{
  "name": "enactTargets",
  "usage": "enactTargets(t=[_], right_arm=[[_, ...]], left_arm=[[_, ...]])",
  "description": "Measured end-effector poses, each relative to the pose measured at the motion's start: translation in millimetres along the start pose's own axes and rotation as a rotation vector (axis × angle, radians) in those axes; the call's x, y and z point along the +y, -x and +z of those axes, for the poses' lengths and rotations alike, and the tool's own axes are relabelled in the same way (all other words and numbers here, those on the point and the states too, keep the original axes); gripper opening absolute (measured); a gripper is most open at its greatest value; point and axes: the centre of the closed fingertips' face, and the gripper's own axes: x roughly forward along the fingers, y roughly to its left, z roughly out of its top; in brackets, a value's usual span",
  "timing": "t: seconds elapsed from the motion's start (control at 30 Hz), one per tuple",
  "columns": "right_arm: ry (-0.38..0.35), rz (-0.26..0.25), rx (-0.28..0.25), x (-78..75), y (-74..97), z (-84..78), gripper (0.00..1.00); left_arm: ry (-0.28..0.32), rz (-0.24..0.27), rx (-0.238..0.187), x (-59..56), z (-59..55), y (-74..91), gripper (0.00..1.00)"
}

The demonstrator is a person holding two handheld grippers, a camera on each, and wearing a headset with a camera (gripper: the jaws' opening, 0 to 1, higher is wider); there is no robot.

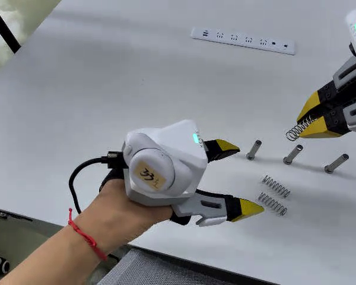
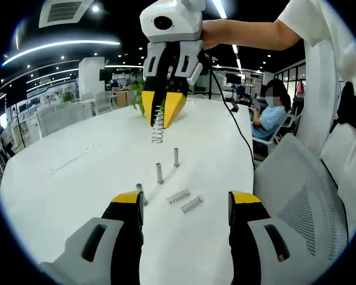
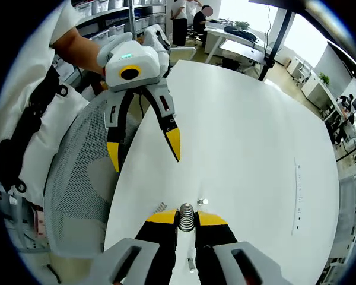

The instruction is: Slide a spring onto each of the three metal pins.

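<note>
Head view: right gripper (image 1: 304, 123) fingers pinch a spring (image 1: 298, 129) near the pins (image 1: 292, 155); left gripper (image 1: 249, 176) fingers spread wide.

The left gripper (image 1: 244, 177) is held with jaws spread wide, toward 3 o'clock; the right gripper (image 1: 308, 123), at 2 o'clock, is seemingly clamped on a spring (image 1: 298, 129).

Pins: three pins (image 1: 293, 154) stand in a row on the table (image 1: 107, 89), ahead of my left gripper (image 1: 244, 177).
Loose springs: two loose springs (image 1: 276, 186) lie side by side on the table, just nearer me than the pins.
Held spring: the held spring (image 1: 298, 128) sits between the jaws of my right gripper (image 1: 305, 124), in the air above the row of pins.
Power strip: the power strip (image 1: 243, 40) lies on the table well behind the pins.
Left gripper: over the table's near edge, jaws apart.
</note>
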Motion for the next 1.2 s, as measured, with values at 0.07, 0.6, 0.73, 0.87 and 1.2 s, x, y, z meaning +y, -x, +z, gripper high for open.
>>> enactTargets(t=[0.07,0.6,0.73,0.87,1.2], right_arm=[[-0.001,-0.002,0.008,-4.9,-5.4,-0.5,0.07],[-0.022,0.029,0.055,-26.5,-48.4,-4.9,0.07],[-0.027,0.038,0.066,-26.5,-57.9,-6.4,0.07],[-0.029,0.049,0.080,-27.2,-65.9,-9.1,0.07],[-0.011,0.061,0.110,-30.2,-75.1,-11.6,0.07]], left_arm=[[0.007,0.004,-0.005,1.9,-1.5,0.6,0.59],[0.056,0.023,-0.053,12.7,-5.5,2.2,0.76],[0.071,0.035,-0.072,16.4,-4.2,3.3,0.79],[0.082,0.043,-0.083,18.6,-3.7,4.5,0.81],[0.096,0.052,-0.091,20.4,-5.8,6.1,0.82]])
